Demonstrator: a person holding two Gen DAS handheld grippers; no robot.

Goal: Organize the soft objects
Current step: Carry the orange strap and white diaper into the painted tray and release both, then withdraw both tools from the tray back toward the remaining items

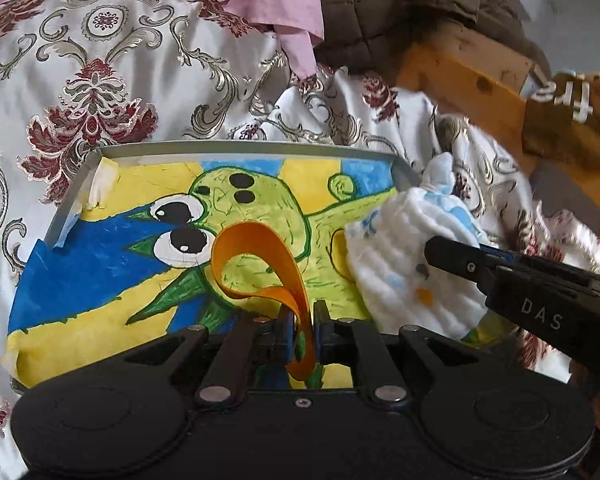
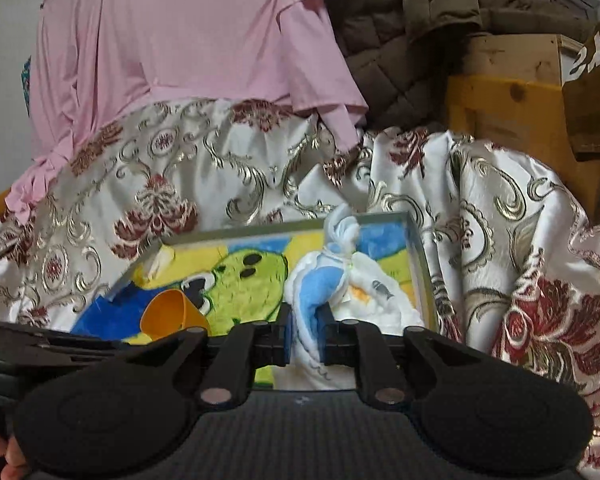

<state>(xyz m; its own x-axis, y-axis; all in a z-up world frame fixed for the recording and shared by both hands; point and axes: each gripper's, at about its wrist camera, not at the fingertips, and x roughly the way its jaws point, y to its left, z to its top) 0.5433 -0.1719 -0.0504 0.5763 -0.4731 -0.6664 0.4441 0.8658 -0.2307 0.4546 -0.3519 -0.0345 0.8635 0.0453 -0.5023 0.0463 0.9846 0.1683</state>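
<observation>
1. Tray (image 1: 236, 147): grey rim; its floor is painted with a green cartoon creature with black spots, on yellow and blue fields.
2. Band (image 1: 260, 256): plain orange.
3. Soft cloth bundle (image 2: 352, 280): white, ribbed, with pale blue patches and a small orange mark.
4. Bedspread (image 1: 112, 80): white satin with dark red floral motifs and gold scrollwork.
5. Garment (image 2: 204, 32): plain pink.
6. Quilted jacket (image 2: 412, 40): brown.
7. Both hand-held grippers: black.

Soft daylight, fisheye warp, blurred edges
</observation>
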